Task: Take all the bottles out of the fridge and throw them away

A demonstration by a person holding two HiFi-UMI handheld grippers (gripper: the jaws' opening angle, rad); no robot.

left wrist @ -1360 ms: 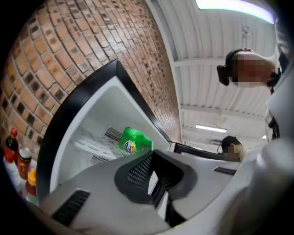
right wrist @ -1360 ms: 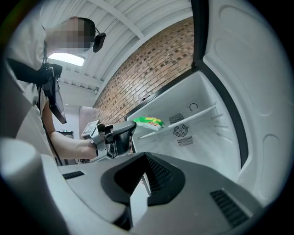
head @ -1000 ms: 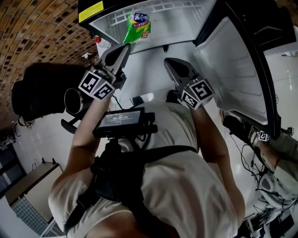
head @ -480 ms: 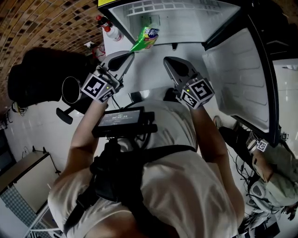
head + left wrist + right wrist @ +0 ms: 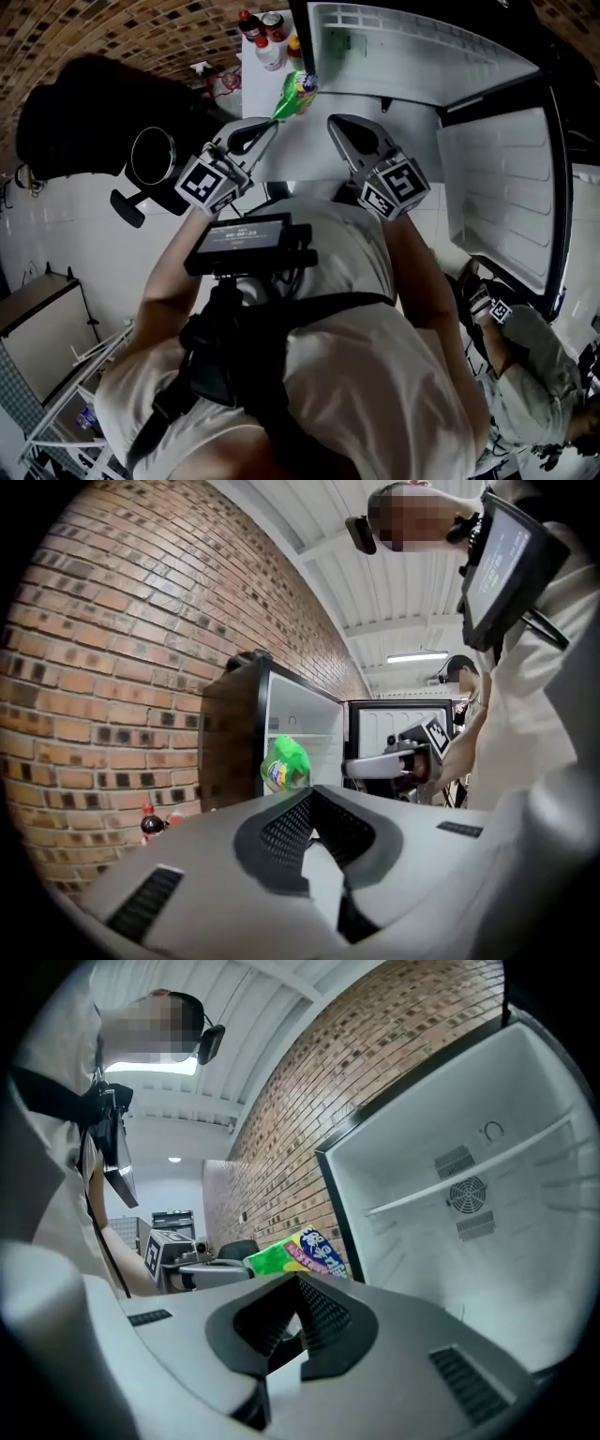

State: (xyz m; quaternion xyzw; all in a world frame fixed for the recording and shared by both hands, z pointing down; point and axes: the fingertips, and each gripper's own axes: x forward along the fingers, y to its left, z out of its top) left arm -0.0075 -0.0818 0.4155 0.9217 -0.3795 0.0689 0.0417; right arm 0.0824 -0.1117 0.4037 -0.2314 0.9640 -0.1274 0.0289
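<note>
A green bottle (image 5: 298,91) with a colourful label sticks out past the tip of my left gripper (image 5: 265,131), which is shut on its narrow end. The left gripper view shows this bottle (image 5: 284,764) just beyond the closed jaws of the left gripper (image 5: 314,794). My right gripper (image 5: 343,128) is alongside, to the right, shut and holding nothing. From the right gripper (image 5: 298,1283), the bottle (image 5: 305,1252) shows to the left. The open fridge (image 5: 403,47) is ahead and to the right, its white shelves bare where visible.
The fridge door (image 5: 506,187) stands wide open on the right. Several red-capped bottles (image 5: 267,42) stand by the brick wall left of the fridge. A large black shape (image 5: 84,112) and a round dark-rimmed object (image 5: 150,155) lie at left. Another person (image 5: 530,366) crouches at lower right.
Both grippers have swung left, away from the fridge, the left one carrying the green bottle. The fridge now lies to the right, and the bottles by the wall have come into view.
</note>
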